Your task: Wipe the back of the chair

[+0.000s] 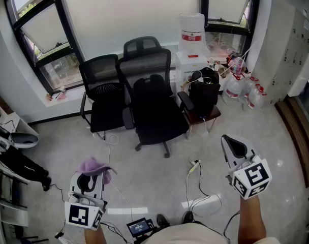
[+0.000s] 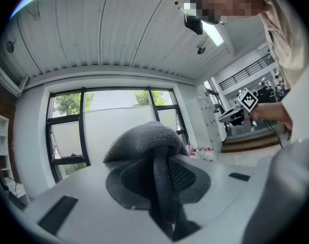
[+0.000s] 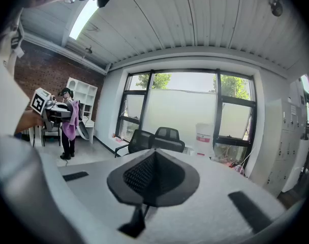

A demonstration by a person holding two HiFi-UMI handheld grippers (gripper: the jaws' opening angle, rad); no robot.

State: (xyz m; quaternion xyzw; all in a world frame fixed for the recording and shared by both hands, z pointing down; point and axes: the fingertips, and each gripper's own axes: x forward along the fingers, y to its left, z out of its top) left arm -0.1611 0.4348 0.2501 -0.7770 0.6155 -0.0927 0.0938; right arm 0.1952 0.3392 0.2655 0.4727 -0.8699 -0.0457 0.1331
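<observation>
Three black office chairs stand by the window; the nearest one (image 1: 153, 105) faces me, its mesh back (image 1: 144, 67) on the far side. The chairs (image 3: 157, 138) look small and distant in the right gripper view. My left gripper (image 1: 88, 176) is low at the left, well short of the chairs, shut on a purple cloth (image 1: 95, 165). That cloth (image 2: 149, 141) bulges over the closed jaws of the left gripper (image 2: 162, 187). My right gripper (image 1: 230, 142) is held at the right, shut with nothing in it, and its jaws meet in the right gripper view (image 3: 153, 179).
A water dispenser (image 1: 191, 34) and a small table with a black bag (image 1: 204, 93) stand right of the chairs. Water bottles (image 1: 243, 88) sit by the right wall. Cables and a plug (image 1: 195, 168) lie on the floor. A person's legs (image 1: 20, 164) show at the left.
</observation>
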